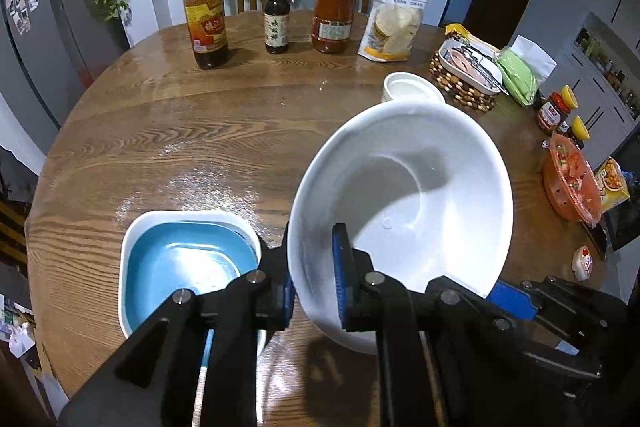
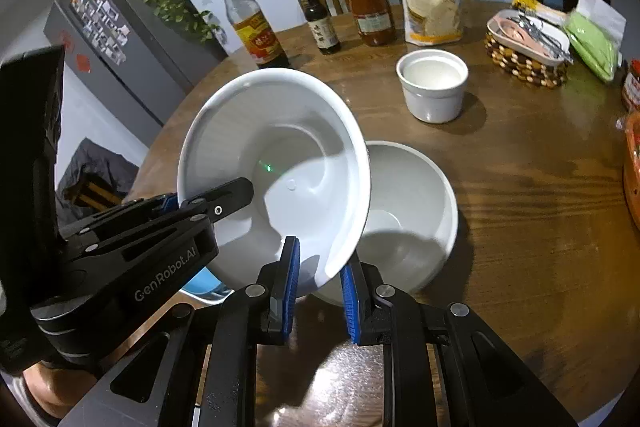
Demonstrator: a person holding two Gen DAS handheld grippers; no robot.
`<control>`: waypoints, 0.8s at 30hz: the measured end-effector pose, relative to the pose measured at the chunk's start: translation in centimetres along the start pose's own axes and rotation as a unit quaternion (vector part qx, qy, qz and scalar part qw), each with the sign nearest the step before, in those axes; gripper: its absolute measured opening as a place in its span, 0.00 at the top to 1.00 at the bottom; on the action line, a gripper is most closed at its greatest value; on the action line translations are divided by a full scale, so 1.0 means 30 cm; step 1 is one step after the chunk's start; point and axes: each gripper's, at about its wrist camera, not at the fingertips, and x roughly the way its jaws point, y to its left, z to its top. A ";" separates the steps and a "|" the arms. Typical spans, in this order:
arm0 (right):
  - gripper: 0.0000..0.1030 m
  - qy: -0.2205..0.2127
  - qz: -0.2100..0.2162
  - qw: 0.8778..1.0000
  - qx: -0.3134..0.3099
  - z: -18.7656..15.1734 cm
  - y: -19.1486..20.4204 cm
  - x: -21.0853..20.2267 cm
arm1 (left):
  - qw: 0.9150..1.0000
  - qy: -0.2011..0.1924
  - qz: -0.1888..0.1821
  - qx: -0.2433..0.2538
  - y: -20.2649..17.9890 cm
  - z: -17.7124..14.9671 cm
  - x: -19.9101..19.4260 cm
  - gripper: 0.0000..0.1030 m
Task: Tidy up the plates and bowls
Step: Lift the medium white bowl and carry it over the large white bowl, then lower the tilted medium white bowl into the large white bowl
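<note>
My left gripper point(image 1: 314, 287) is shut on the near rim of a large white bowl point(image 1: 404, 211), held tilted above the round wooden table point(image 1: 160, 131). In the right wrist view the same bowl point(image 2: 276, 163) hangs over a second white bowl point(image 2: 408, 211) that rests on the table. My right gripper point(image 2: 318, 287) pinches the held bowl's lower rim between its blue pads. A blue square plate point(image 1: 188, 267) lies in a white square dish point(image 1: 132, 227) at the near left. A small white ramekin point(image 2: 432, 83) stands farther back.
Three sauce bottles point(image 1: 206, 7) and a flour bag point(image 1: 394, 15) line the far edge. A woven mat with a cutlery dish point(image 1: 468, 67), green pack, jars and an orange colander point(image 1: 572, 183) crowd the right side. Chairs stand behind the table.
</note>
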 end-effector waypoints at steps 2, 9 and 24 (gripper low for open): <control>0.78 0.000 -0.004 1.000 0.000 0.004 -0.012 -0.004 | 1.000 0.006 -0.006 -0.001 -0.014 0.001 0.011 0.87; 0.78 0.013 -0.012 1.000 0.001 0.007 -0.061 0.010 | 0.999 0.035 -0.014 -0.008 -0.047 -0.008 0.066 0.86; 0.78 0.051 -0.016 0.998 0.015 0.017 -0.131 0.071 | 0.995 0.093 -0.015 -0.014 -0.083 -0.016 0.170 0.85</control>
